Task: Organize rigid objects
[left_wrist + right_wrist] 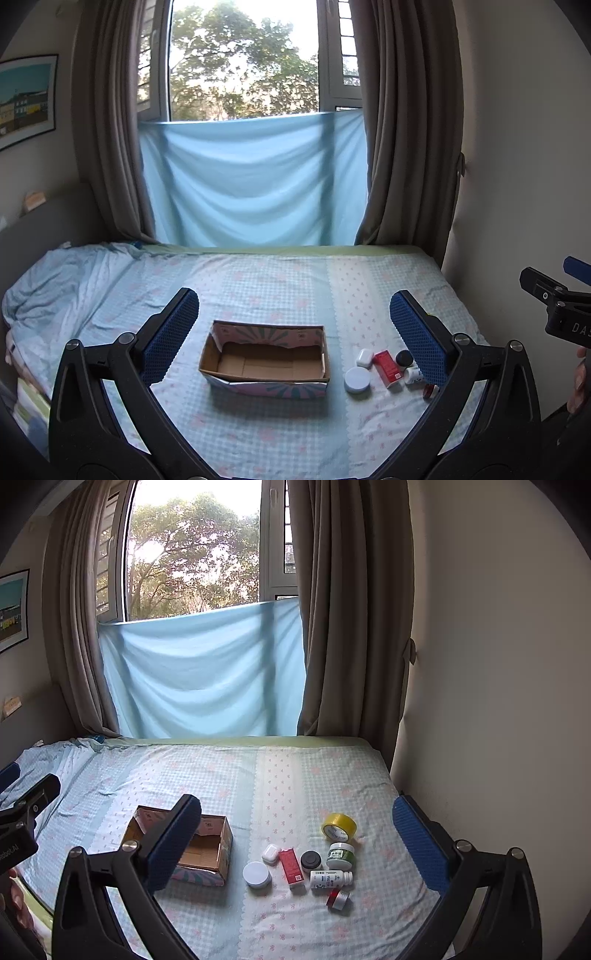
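Cardboard box point(265, 360) sitting open, bare inside, on bed point(295, 775) | small jars, red carton point(291, 866), tape roll point(339, 826) lying beside it | you're holding left gripper point(293, 334) and right gripper point(297, 845) spread wide, gripping nothing.

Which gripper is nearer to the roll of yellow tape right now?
Right. The right gripper is open, framing the yellow tape between its fingers; the left gripper is centred on the cardboard box, farther left.

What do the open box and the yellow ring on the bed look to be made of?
Open box: likely cardboard, going by the matte brown inside, torn rim and printed outer faces. Yellow ring: probably a roll of glossy plastic tape, translucent yellow.
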`<state>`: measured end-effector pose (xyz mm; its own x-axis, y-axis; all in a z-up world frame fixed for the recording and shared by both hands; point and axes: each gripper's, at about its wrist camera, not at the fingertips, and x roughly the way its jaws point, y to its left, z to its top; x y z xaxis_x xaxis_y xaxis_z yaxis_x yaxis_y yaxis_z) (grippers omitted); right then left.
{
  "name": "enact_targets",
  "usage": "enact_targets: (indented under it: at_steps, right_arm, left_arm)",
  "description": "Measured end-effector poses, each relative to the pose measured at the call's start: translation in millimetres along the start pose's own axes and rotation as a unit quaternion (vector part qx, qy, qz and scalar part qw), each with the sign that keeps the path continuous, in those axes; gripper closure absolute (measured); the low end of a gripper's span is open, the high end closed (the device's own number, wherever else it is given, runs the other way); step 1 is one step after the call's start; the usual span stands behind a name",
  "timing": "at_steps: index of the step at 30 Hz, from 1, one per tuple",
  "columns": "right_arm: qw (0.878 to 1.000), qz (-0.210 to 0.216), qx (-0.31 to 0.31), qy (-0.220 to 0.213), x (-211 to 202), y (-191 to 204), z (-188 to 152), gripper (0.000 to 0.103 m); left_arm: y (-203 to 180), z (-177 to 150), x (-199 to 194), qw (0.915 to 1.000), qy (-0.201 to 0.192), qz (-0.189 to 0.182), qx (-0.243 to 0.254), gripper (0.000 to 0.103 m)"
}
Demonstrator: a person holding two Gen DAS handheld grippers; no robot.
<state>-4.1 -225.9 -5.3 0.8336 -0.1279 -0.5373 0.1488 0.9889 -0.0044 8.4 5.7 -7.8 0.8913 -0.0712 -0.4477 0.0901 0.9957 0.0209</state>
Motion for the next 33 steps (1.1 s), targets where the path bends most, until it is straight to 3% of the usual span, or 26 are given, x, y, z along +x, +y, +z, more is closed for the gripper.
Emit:
enact_targets:
  at_steps: [33]
  right_arm:
    - [1.000,-0.001,0.001,0.002,4.9,9.3,2.7,0.000]
  left_arm:
    - [2.3,0.9,6.9,1.0000,-0.001,-0.008,-0.002,0.000]
